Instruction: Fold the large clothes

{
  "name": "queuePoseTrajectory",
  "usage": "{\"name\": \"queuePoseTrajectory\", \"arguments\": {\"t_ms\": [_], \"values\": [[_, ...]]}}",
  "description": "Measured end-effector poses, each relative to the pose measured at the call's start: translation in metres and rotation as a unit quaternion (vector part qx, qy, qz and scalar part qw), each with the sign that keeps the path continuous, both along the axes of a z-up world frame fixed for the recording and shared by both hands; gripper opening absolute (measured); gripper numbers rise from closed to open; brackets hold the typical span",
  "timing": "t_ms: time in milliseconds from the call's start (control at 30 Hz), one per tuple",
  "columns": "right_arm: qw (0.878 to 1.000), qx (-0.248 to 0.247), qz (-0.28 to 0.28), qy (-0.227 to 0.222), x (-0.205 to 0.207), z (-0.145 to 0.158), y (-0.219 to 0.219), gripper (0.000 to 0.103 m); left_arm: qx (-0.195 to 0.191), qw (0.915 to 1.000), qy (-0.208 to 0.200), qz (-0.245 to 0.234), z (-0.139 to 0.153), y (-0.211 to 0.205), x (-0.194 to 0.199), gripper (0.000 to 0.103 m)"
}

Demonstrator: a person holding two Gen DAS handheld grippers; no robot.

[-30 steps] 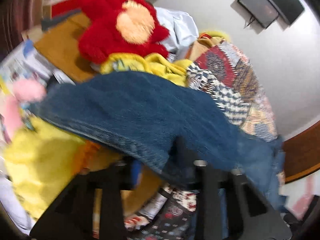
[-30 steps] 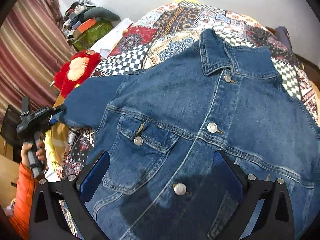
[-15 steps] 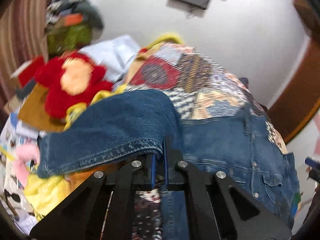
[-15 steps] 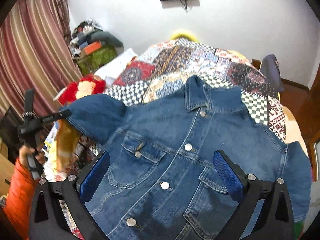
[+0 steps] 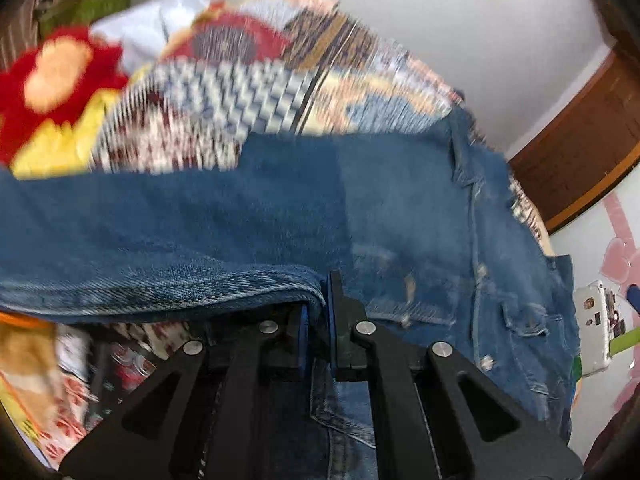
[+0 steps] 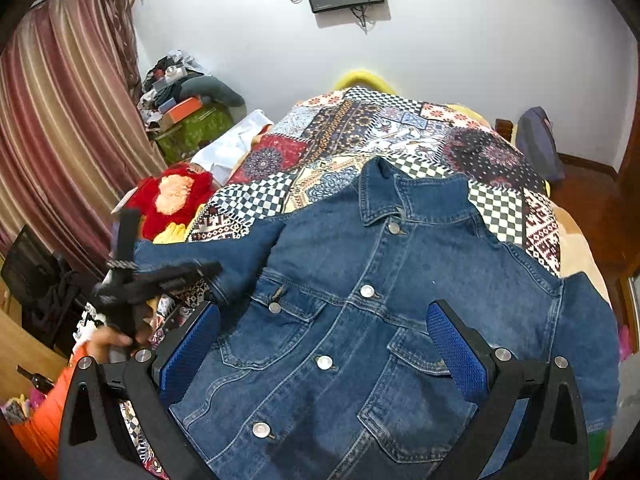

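1. The denim jacket lay front-up on the bed, collar toward 12 o'clock, placket buttoned down the middle.
2. Its cloth was mid-blue, heavy and faded, with pale topstitched seams; a darker patch sat low on the front, around 6 o'clock in the right wrist view.
3. Five round metal buttons showed down the placket, plus one on the pocket flap at 9 o'clock; two flapped chest pockets could be counted.
4. One sleeve was lifted and drawn across at 9 o'clock; the other lay flat at 3 o'clock.
5. The left gripper was clenched on that sleeve's cuff hem, the denim pinched between its blue pads.
6. The right gripper hung released above the jacket's lower front, its two blue textured pads spread wide, no cloth between them.
7. The bed wore a patchwork quilt of checks and floral squares.
8. One red plush toy with a peach face sat at 10 o'clock beside the bed.
9. An orange sleeve showed at 8 o'clock.
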State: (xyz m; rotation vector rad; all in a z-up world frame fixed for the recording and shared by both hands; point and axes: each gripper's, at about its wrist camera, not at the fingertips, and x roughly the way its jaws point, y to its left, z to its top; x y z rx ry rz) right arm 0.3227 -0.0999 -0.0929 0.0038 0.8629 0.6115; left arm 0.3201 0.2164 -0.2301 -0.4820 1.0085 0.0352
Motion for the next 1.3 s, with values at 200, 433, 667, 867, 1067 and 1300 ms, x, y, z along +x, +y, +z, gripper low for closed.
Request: {"name": "queuePoseTrajectory", "arguments": {"t_ms": [200,433,667,867,1067,1300], "values": [[1.0,-0.001,-0.012,0.007,0.004,-0.004,-0.009,0.103,-0.057,0.9978,0.032,0.013,-0.024,0.012,-0.014,0.037],[1.0,-0.004,-0.004,0.018,0.009,-0.013,0.004,0.103,-0.074,0.9944,-0.006,0.075,-0.002,0.067,-0.052,0.058],[1.0,-0.006,0.012,0.016,0.008,-0.015,0.025,0.103,-0.065,0.9848,-0.02,0.16,0.004,0.131,-0.065,0.043],[1.0,-0.015,0.009,0.011,0.008,-0.016,0.022,0.103,0.02,0.9891,-0.04,0.14,0.039,0.109,-0.06,0.009],[1.0,-0.006,-0.011,0.013,0.012,-0.014,0.001,0.103,0.081,0.9879,-0.112,0.071,0.101,0.049,-0.042,0.009],[0.999,0.003,-0.043,0.014,0.019,-0.011,-0.037,0.103,0.069,0.9846,-0.155,-0.041,0.135,-0.047,0.007,0.009]]}}
